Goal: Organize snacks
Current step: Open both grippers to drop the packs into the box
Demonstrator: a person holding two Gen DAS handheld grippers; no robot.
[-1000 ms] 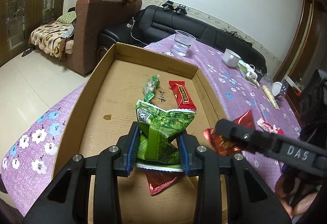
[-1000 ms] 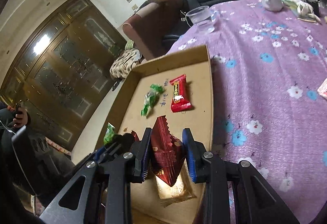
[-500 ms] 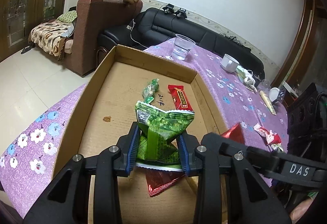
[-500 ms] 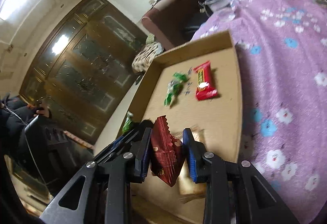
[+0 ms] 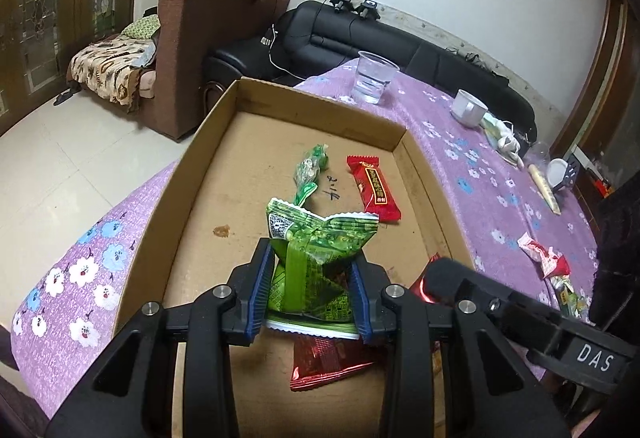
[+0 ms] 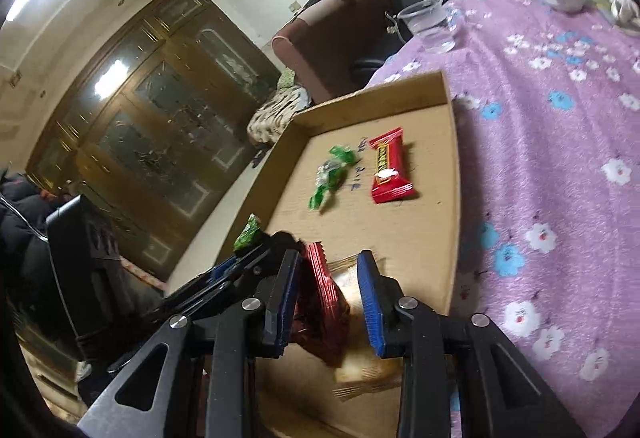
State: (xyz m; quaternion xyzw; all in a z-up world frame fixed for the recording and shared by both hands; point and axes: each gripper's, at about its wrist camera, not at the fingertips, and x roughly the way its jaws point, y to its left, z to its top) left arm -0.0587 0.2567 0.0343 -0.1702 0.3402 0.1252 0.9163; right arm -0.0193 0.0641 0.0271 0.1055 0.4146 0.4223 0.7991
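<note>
Both the left gripper [image 5: 310, 294] and the right gripper [image 6: 329, 296] are matte black plastic frames with triangular cut-outs, silver screw heads, and ribbed blue pads [image 6: 369, 298]; one black finger carries white "DAS" lettering [image 5: 595, 357].

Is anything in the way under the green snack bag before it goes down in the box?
Yes. A dark red packet lies on the cardboard box floor just beneath the green packet held in the left gripper. The bare floor farther ahead looks free.
</note>
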